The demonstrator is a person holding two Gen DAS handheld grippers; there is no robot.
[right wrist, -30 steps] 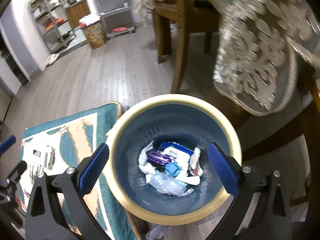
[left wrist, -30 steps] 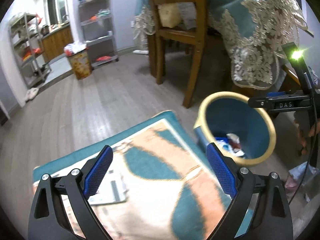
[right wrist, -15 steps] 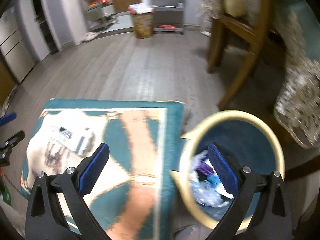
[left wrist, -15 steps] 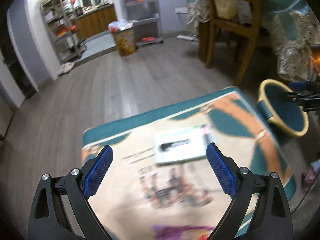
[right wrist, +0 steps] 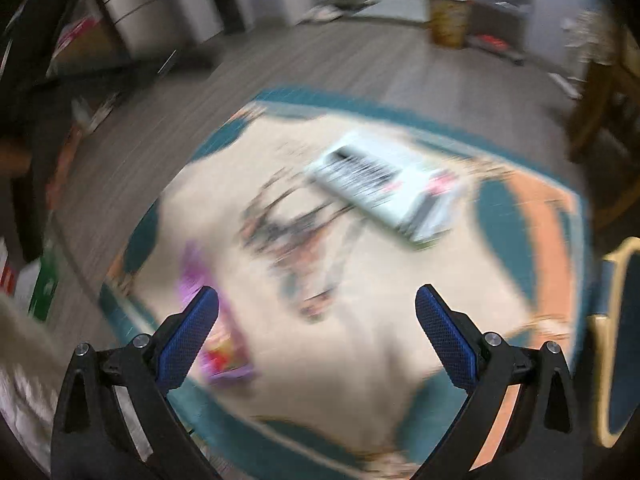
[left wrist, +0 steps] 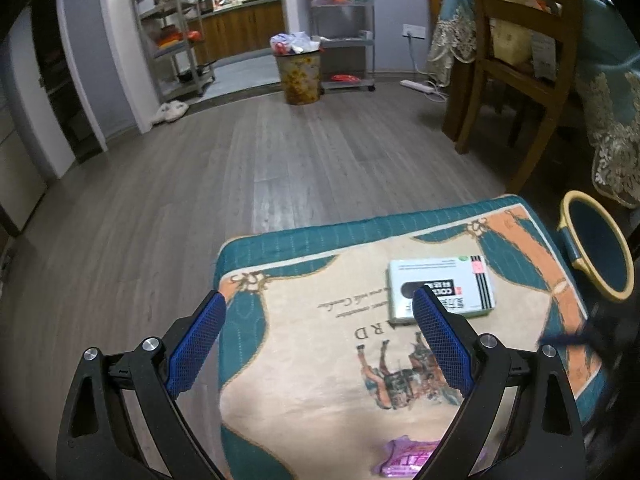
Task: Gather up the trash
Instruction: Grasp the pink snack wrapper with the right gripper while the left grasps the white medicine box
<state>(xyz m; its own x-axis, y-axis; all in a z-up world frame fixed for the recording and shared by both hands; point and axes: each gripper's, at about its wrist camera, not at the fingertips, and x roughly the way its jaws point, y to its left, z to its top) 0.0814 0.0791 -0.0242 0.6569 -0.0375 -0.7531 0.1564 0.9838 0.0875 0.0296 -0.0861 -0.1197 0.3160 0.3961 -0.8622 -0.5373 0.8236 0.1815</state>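
A white flat box (left wrist: 440, 286) lies on a patterned teal, orange and cream rug (left wrist: 320, 344). A purple wrapper (left wrist: 404, 460) lies near the rug's near edge. The blue bin with a yellow rim (left wrist: 596, 248) stands off the rug's right side. My left gripper (left wrist: 320, 336) is open and empty above the rug, its right finger over the box's near edge. The right wrist view is motion-blurred: my right gripper (right wrist: 316, 332) is open and empty above the rug, with the box (right wrist: 388, 188) ahead, the purple wrapper (right wrist: 216, 328) by its left finger and the bin (right wrist: 616, 340) at the right edge.
A wooden chair (left wrist: 520, 60) and a table with a lace-edged cloth (left wrist: 612, 120) stand right of the rug. A full patterned bin (left wrist: 298, 74) and metal shelves (left wrist: 172, 36) stand far back. Wooden floor (left wrist: 200, 184) lies beyond the rug.
Both grippers swung left, away from the blue bin and over the rug. The white box and purple wrapper came into view. The right view went from looking into the bin to looking at the rug.
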